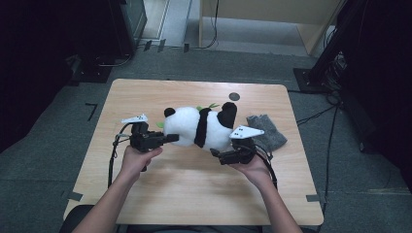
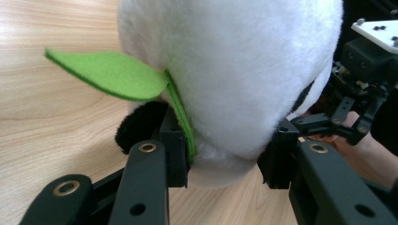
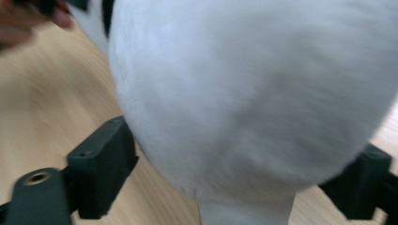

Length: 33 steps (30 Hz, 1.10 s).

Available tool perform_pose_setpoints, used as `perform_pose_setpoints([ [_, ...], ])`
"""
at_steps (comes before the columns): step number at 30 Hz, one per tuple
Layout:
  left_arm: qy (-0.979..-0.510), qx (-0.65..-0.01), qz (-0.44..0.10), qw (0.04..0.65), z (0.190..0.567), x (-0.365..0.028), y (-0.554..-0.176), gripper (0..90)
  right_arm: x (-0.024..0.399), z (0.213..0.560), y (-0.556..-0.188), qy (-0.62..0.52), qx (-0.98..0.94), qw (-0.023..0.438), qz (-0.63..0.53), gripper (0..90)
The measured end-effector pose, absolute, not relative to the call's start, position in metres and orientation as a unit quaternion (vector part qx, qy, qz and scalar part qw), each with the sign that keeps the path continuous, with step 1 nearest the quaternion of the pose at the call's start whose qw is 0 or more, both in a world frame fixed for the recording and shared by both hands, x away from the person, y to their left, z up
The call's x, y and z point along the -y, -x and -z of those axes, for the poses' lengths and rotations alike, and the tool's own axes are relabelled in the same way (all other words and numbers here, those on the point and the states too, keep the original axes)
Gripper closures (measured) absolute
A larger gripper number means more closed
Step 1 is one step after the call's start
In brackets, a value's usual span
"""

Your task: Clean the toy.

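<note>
A black-and-white panda plush (image 1: 199, 127) lies on its side in the middle of the wooden table (image 1: 194, 189). From the left, my left gripper (image 1: 171, 138) is shut on the plush's white end (image 2: 234, 70), both pads pressed into the fur with a green felt leaf (image 2: 108, 72) and its stem beside one pad. At the plush's right end my right gripper (image 1: 217, 153) reaches in from below. Its jaws stand wide on either side of the white body (image 3: 253, 93), which bulges over the pads without being squeezed. The right gripper (image 2: 356, 93) also appears past the plush in the left gripper view.
A grey knitted cloth (image 1: 266, 130) lies on the table just right of the plush. A small dark round mark (image 1: 234, 96) sits near the table's far edge. Cables trail from both grippers. Dark equipment stands on the floor at the far left and right.
</note>
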<state>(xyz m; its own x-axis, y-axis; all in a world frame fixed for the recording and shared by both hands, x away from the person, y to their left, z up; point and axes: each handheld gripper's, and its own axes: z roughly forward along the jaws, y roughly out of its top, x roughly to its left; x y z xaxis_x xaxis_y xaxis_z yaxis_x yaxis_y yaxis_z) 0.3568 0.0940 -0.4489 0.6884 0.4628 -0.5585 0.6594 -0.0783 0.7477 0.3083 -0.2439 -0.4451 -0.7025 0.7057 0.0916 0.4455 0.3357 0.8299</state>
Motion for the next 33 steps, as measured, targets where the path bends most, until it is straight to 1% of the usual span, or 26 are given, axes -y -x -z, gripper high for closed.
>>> perform_pose_setpoints([
  [2,-0.731,-0.382,0.085,0.559,0.450,-0.092,-0.356,59.6,0.241,0.445,-0.305,-0.362,-0.806,0.174,-0.435,22.1],
  [5,-0.734,-0.377,0.076,0.560,0.450,-0.090,-0.355,54.5,0.246,0.440,-0.305,-0.370,-0.795,0.177,-0.447,30.0],
  [7,-0.745,-0.369,0.052,0.553,0.448,-0.088,-0.353,47.9,0.249,0.438,-0.304,-0.374,-0.790,0.175,-0.454,31.9],
  [11,-0.767,-0.341,-0.001,0.544,0.448,-0.085,-0.349,38.1,0.252,0.438,-0.307,-0.389,-0.786,0.146,-0.458,32.6],
  [12,-0.776,-0.329,-0.019,0.538,0.448,-0.085,-0.348,36.8,0.253,0.438,-0.308,-0.392,-0.784,0.139,-0.461,32.6],
  [15,-0.791,-0.306,-0.041,0.528,0.450,-0.084,-0.346,35.3,0.258,0.436,-0.312,-0.408,-0.771,0.105,-0.478,32.6],
  [17,-0.795,-0.302,-0.038,0.525,0.451,-0.083,-0.346,35.2,0.261,0.435,-0.312,-0.418,-0.763,0.090,-0.486,32.5],
  [19,-0.792,-0.309,-0.016,0.526,0.454,-0.082,-0.347,35.3,0.265,0.434,-0.313,-0.425,-0.755,0.082,-0.492,31.8],
  [20,-0.790,-0.316,-0.001,0.526,0.455,-0.081,-0.348,35.9,0.266,0.433,-0.313,-0.427,-0.753,0.081,-0.495,30.8],
  [22,-0.787,-0.323,0.014,0.525,0.456,-0.081,-0.349,37.9,0.269,0.432,-0.312,-0.424,-0.751,0.084,-0.499,28.6],
  [25,-0.785,-0.327,0.017,0.525,0.457,-0.080,-0.350,40.9,0.270,0.430,-0.312,-0.417,-0.753,0.092,-0.500,27.1],
  [33,-0.779,-0.346,0.039,0.521,0.455,-0.085,-0.351,40.6,0.269,0.430,-0.313,-0.417,-0.761,0.079,-0.491,22.4],
])
